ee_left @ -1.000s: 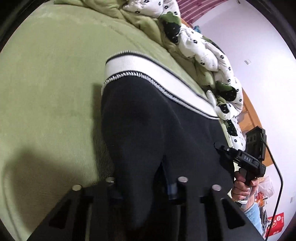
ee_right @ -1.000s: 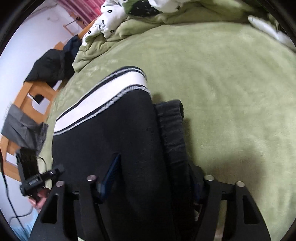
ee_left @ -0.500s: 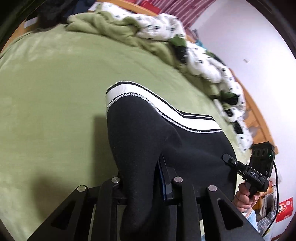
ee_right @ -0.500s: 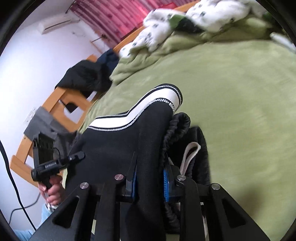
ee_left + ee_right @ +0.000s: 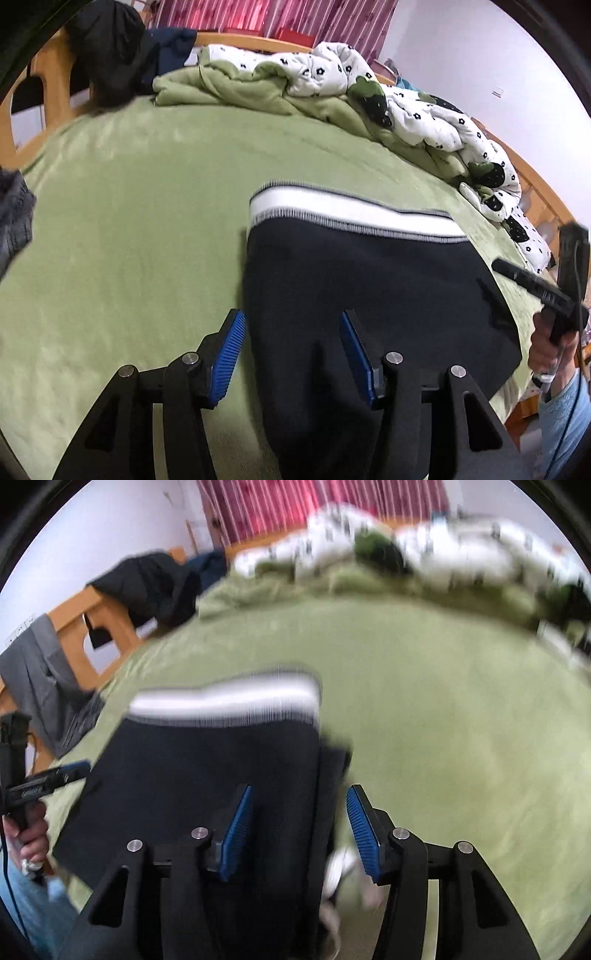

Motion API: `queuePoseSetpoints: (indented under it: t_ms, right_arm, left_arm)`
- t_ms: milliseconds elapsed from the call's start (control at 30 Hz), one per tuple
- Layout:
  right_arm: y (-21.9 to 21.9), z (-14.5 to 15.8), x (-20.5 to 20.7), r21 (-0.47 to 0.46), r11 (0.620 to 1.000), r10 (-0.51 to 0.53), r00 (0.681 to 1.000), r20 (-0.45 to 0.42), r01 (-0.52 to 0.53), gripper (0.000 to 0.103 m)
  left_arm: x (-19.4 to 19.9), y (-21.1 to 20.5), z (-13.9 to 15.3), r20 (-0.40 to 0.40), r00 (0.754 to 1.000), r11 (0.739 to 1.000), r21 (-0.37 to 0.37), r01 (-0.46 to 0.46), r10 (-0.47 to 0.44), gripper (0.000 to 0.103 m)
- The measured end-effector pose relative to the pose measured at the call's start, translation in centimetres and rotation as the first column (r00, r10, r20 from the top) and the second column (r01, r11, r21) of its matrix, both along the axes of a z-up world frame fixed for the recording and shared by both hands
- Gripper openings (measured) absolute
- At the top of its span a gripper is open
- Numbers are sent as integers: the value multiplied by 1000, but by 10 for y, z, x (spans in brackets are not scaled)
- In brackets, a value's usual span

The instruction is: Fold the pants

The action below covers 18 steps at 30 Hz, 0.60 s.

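1. Left wrist view: the left tool [image 5: 291,354] points down over a bed [image 5: 129,229] covered in green fleece. Its jaws have just been opening and now stand apart, the blue pads [image 5: 229,358] clear of the cloth. The left edge of the folded black pants [image 5: 369,288] lies between them, not pinched. The pants lie flat on the bed straight ahead of the tool, their white band [image 5: 351,216] at the far end.
2. Same view: beyond the pants a crumpled quilt [image 5: 369,96], white with dark flowers, runs along the far side of the bed. To the right of the tool a hand [image 5: 550,347] holds the right tool [image 5: 517,275], seen side-on beside the pants' right edge.
3. Right wrist view, blurred: the right tool [image 5: 299,827] has its jaws spread too; they have just been opening. The right edge of the pants [image 5: 207,771] sits between the pads [image 5: 236,830], which do not press on it. The white band [image 5: 229,701] is ahead of the tool.
4. Same view: to the left of the tool the other hand [image 5: 31,834] holds the left tool [image 5: 55,777] beside the pants.
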State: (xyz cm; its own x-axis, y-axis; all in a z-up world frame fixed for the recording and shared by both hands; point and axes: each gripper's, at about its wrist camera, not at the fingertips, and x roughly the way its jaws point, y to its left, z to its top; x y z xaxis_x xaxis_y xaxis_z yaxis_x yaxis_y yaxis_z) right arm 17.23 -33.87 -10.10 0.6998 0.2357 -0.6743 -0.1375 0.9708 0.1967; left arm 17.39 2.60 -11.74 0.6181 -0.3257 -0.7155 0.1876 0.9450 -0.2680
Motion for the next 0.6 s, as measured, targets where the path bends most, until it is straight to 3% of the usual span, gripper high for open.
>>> queuePoseSetpoints:
  t_ms: [133,167,200,300,367,433,500,600]
  right_arm:
    - [14,-13,56,-8,1000,1,997,-77,-2,54]
    - [15,-26,72,-5,1000,2,991,-137,-2,47]
    - [13,-36,82,44,999,20,983,-181,-12,33]
    - [1,-20,72,127,991,49,992,-119,-34,15]
    - [-14,-4,54,210,977,49,997,-64,-35,14]
    - [-14,-8,41,127,992,14,999,-49,-7,14]
    - [-9,-36,48,47,998,-32,992,-120,38,16]
    - [-12,-31,48,43,998,-48,993,-112,53,27]
  left_arm:
    - [19,2,5,-21,999,999,-16,-32,32,51]
    - [19,4,3,-25,999,999,-31,-41,40,51]
    - [20,5,3,-28,999,998,-41,-44,43,51]
    - [14,7,2,-31,999,998,-43,-43,42,51]
    - [6,5,4,-14,1000,999,-39,-27,27,51]
    - [3,4,6,-8,1000,999,-51,-6,5,51]
    - [3,-1,8,3,1000,997,-74,10,-10,51]
    - [7,-12,15,21,1000,996,-86,1,0,51]
